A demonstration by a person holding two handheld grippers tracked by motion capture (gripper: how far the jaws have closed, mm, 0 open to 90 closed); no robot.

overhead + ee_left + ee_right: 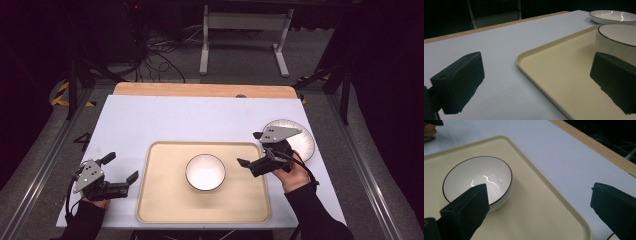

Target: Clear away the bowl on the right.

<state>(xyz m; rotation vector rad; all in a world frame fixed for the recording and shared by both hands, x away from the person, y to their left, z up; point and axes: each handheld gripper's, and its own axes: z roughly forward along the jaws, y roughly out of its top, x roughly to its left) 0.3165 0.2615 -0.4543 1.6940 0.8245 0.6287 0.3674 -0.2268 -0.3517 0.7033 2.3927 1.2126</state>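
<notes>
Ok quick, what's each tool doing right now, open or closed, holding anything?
Left tool: open, empty, beside the tray.
Right tool: open, empty, near the bowl.

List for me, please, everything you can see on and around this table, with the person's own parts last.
Round white bowl with a dark rim: one, white, upright at the middle of the tray.
Rectangular beige plastic tray: one, beige, on the table's near half.
Ribbed white plate: one, white, on the table right of the tray, partly behind the right gripper.
White-topped table with a wooden far edge: one.
White metal frame: one, on the floor beyond the table.
Left gripper: black, open, left of the tray.
Right gripper: black, open, over the tray's right edge.
</notes>
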